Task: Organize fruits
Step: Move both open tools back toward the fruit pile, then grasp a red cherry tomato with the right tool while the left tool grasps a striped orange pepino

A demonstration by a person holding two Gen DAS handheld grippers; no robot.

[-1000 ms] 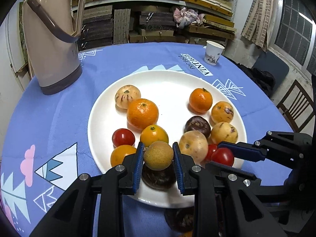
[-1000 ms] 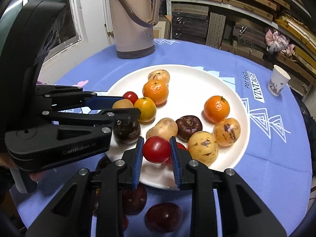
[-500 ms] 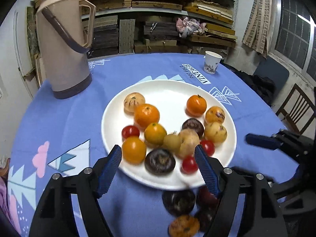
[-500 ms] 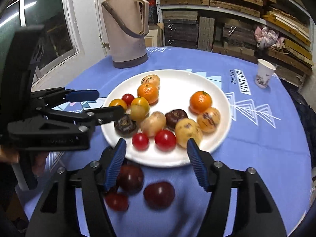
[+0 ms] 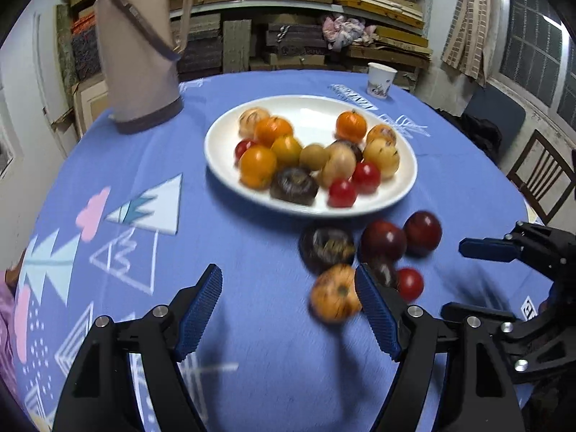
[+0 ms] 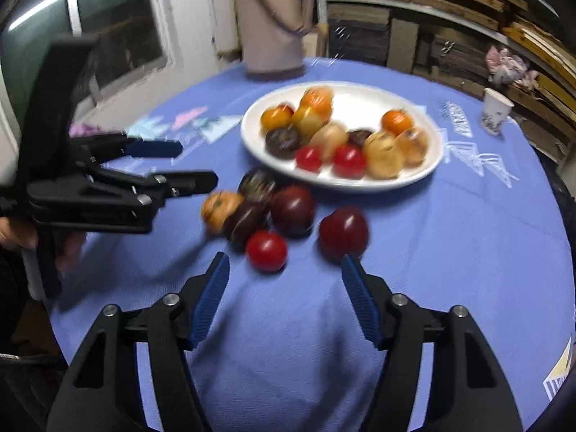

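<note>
A white plate (image 5: 309, 115) (image 6: 360, 97) on the blue tablecloth holds several oranges, tan fruits, dark fruits and red tomatoes. In front of it several fruits lie loose on the cloth: an orange-tan one (image 5: 334, 298) (image 6: 217, 208), a dark one (image 5: 325, 248), two dark red ones (image 5: 383, 239) (image 6: 343, 232) and a small red tomato (image 5: 410, 282) (image 6: 266, 250). My left gripper (image 5: 288, 288) (image 6: 196, 163) is open and empty, its right finger beside the orange-tan fruit. My right gripper (image 6: 284, 277) (image 5: 457, 280) is closing a little, nothing between its jaws, the tomato just ahead.
A beige thermos jug (image 5: 140, 54) stands at the table's far left, a paper cup (image 5: 381, 79) at the far edge. Shelves of stacked boards fill the back wall. A wooden chair (image 5: 540, 180) stands off the table's right side. A person's hand (image 6: 21, 234) holds the left gripper.
Both grippers let go of a tan fruit and a red tomato on the plate, opened wide and drew back from it. The loose fruits on the cloth have come into view.
</note>
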